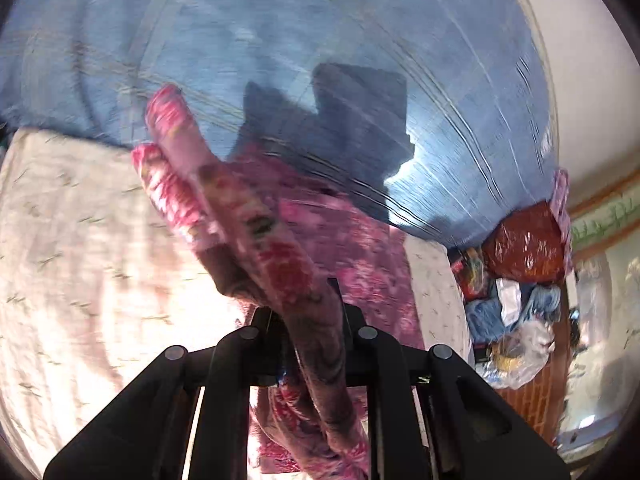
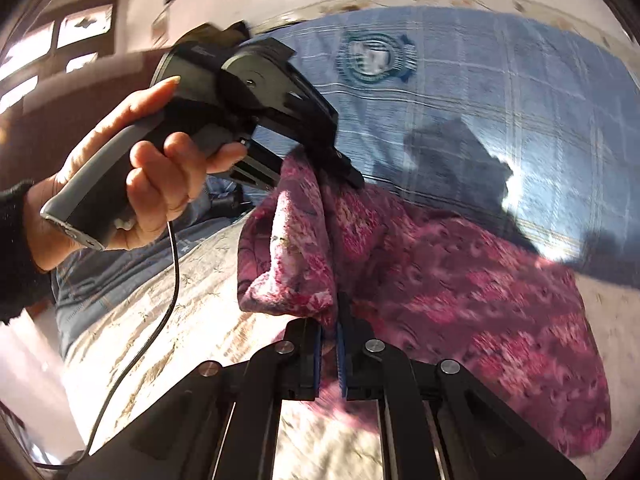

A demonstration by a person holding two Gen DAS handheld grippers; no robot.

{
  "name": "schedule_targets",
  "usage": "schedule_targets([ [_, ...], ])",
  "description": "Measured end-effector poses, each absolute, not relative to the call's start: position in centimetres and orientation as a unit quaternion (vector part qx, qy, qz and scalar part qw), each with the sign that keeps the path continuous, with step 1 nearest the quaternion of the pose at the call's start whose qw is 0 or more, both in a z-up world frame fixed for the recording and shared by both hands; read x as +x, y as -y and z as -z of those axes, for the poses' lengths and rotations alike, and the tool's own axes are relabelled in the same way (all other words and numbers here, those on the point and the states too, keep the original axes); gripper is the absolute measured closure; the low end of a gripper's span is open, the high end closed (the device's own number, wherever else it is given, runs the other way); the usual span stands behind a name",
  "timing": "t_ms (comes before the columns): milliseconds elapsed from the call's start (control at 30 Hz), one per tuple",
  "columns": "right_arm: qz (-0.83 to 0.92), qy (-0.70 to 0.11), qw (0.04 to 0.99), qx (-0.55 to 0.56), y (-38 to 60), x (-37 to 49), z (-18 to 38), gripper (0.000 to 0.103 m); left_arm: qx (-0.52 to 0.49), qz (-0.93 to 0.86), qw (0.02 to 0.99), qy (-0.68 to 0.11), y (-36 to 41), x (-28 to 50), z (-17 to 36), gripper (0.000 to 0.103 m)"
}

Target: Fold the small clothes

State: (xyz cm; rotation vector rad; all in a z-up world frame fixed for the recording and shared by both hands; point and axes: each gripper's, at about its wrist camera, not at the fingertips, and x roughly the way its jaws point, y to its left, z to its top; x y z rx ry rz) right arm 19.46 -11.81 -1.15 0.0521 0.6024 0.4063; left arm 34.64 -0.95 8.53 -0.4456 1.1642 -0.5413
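Left gripper (image 1: 308, 328) clamped on a bunched edge of the pink floral garment (image 1: 248, 216); the cloth runs up and away from the jaws as a thick roll, with more hanging below between the arms. Right gripper (image 2: 329, 344) also pinched tight on the same garment (image 2: 460, 292), its blue pads (image 2: 318, 354) nearly together with a thin fold caught between them. From the right wrist view, the left gripper (image 2: 352, 178) sits ahead and up-left, held by the person's left hand (image 2: 140, 172), with a black cable (image 2: 168, 300) trailing down from the handle. The garment spans between both grippers, lifted at the two held points, the rest draped ahead and to the right over the bed. Beyond it lies a blue checked blanket (image 2: 500, 92); under and left of the grippers is a cream printed sheet (image 1: 72, 240). Far right of the left gripper: a red plastic bag (image 1: 524, 244) among clutter. Heavy motion blur.
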Motion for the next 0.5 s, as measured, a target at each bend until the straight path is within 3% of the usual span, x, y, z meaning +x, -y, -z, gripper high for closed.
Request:
schedule_targets([
  [167,-0.175,-0.315,0.927,0.108,17.8,18.6,2.2,0.097,-0.155,0.275,0.768,-0.557,8.4,35.0,-8.5,0.09],
  [367,-0.159,-0.353,0.902,0.191,23.9,18.7,5.7,0.097,-0.102,0.234,0.748,-0.613,15.8,36.6,-3.7,0.089],
  [500,-0.175,-0.373,0.875,0.254,26.7,19.0,8.0,0.085,-0.12,0.196,0.728,-0.646,17.0,37.5,-1.0,0.079],
])
